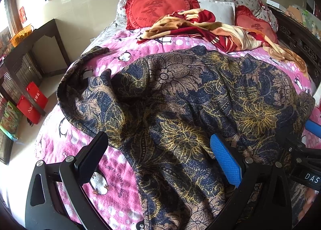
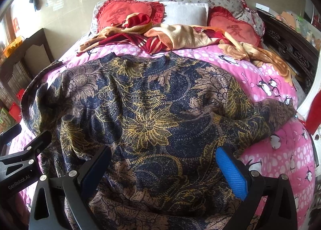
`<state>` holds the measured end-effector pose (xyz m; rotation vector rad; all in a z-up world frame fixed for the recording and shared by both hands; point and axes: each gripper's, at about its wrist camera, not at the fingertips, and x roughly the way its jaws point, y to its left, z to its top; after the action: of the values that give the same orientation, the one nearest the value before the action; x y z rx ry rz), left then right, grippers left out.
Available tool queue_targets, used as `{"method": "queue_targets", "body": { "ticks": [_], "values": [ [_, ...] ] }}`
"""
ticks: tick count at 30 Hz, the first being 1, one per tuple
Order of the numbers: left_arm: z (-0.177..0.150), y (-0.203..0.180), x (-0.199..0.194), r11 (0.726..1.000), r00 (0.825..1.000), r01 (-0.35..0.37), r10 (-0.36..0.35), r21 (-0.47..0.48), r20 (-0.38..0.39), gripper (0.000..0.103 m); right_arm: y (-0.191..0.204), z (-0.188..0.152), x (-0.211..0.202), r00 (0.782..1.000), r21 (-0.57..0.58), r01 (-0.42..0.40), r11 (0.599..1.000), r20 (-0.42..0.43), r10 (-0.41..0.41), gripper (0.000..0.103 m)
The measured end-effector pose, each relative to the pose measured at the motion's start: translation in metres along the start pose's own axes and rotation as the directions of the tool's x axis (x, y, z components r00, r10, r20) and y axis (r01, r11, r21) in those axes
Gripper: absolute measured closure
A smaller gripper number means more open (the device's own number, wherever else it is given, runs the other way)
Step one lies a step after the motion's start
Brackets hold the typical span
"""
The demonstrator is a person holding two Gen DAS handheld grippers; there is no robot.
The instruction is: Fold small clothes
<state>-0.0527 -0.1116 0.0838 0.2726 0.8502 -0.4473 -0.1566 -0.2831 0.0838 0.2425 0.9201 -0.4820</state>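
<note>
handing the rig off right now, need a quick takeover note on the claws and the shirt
Left claw: open, holding nothing, over the shirt's near left part.
Right claw: open, holding nothing, over the near hem.
Floral shirt: spread on the pink penguin blanket, collar away from you, left sleeve rumpled.
Done: no fold visible.
Left: smooth the sleeves, fold them in, then fold the body.

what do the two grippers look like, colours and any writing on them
Both are matt black frames with curved arms and silver round screw heads. Each has one finger faced with a textured blue pad and one plain black finger. The left gripper reads "GenRobot.AI" in white on its side; the right gripper shows white letters "DAS".
</note>
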Motion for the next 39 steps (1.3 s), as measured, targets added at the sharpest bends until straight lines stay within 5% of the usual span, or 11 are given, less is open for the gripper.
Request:
{"method": "queue_targets", "body": {
  "ticks": [32,39],
  "values": [
    [0.008,0.053,0.007,0.995,0.998,-0.060,0.059,-0.082,-0.015,0.001,0.040,0.011,0.010,0.999,-0.074,-0.037,0.997,-0.019,0.035,0.000],
    [0.012,0.100,0.013,0.979,0.993,-0.117,0.113,-0.166,-0.033,0.001,0.074,0.030,0.009,0.985,-0.107,-0.171,0.979,-0.036,0.168,0.000]
  ]
}}
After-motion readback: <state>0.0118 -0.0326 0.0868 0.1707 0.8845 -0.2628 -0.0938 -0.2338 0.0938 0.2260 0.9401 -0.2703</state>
